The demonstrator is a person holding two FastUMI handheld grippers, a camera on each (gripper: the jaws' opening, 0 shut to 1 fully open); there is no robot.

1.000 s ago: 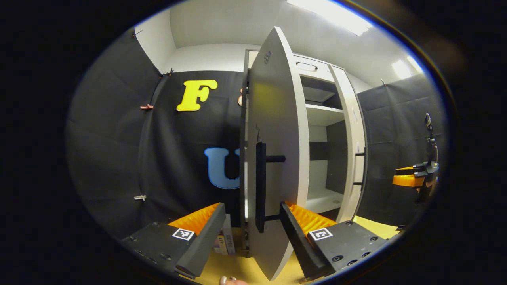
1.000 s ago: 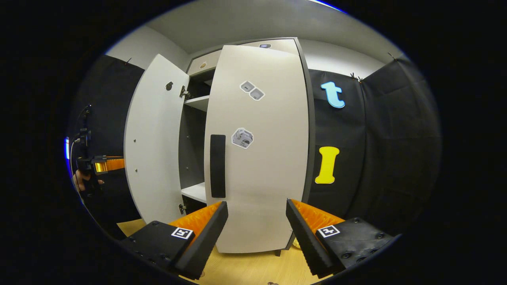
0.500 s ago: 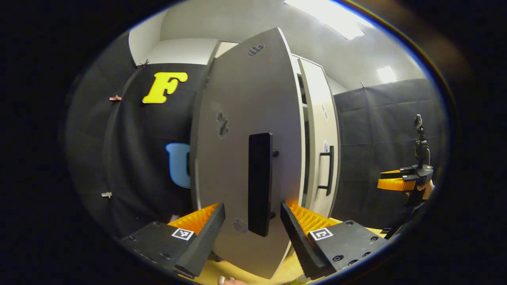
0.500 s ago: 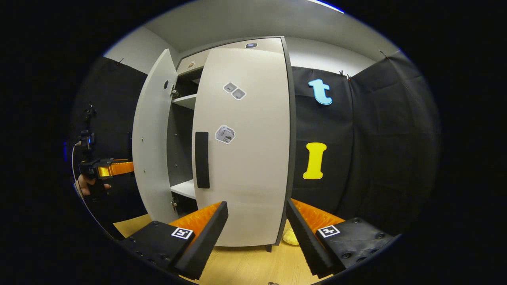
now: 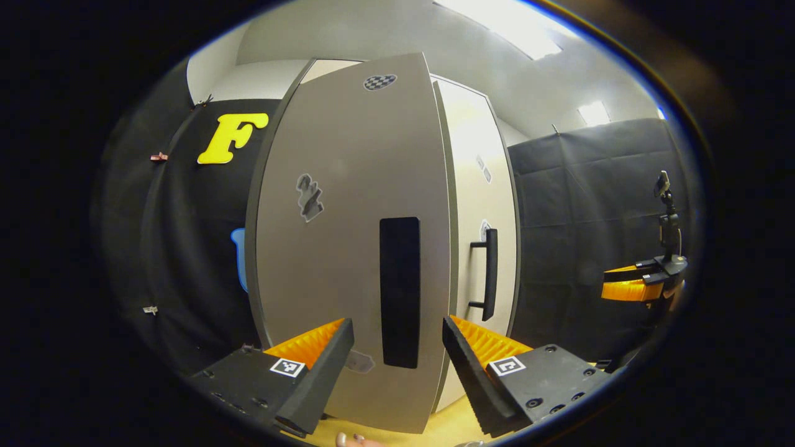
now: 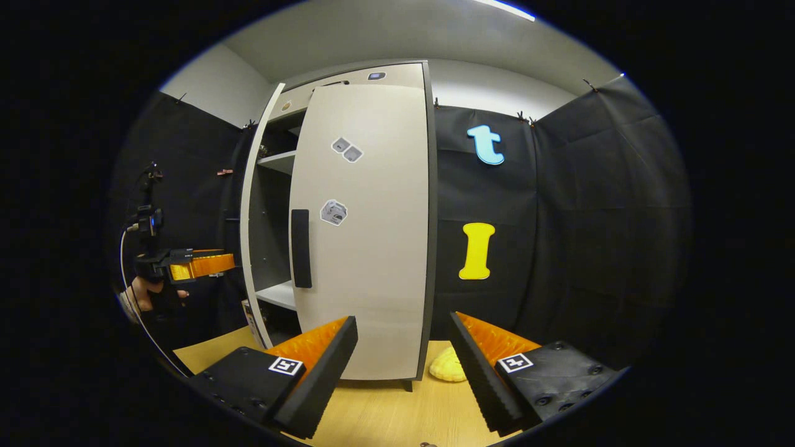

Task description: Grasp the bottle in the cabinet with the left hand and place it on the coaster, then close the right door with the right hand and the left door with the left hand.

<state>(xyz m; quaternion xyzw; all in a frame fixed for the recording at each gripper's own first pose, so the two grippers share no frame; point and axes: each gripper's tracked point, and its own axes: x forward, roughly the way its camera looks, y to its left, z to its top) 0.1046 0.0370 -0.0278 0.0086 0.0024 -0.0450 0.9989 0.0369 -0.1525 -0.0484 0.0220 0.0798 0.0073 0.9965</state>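
A pale wooden tabletop [image 6: 397, 406] carries one white cabinet [image 6: 372, 74] with two doors: right door [image 6: 372, 248] closed, left door [image 5: 348, 248] nearly closed. Left gripper [image 5: 397, 363] and right gripper [image 6: 404, 366] are both spread, holding nothing. One yellow object [image 6: 447, 366] lies right of the cabinet.

Cabinet [image 6: 360, 217] stands on the wooden table [image 6: 397, 410], backed against the booth wall. Right door [image 6: 366, 230] flat across the front; its handle [image 6: 300, 248] near its left edge. Left door [image 6: 254, 217] ajar, seen edge-on in the right gripper view, shelves [image 6: 276, 162] showing in the gap between the doors. In the left gripper view the left door [image 5: 354, 248] faces the camera, handle [image 5: 399, 292] directly ahead between the left gripper [image 5: 397, 360] fingers (not touching). Right door [image 5: 481, 205] behind it, to the right. Right gripper [image 5: 633, 288] far right, well apart from the cabinet. Small lumpy object [image 6: 448, 366] on the table by the cabinet's right foot.
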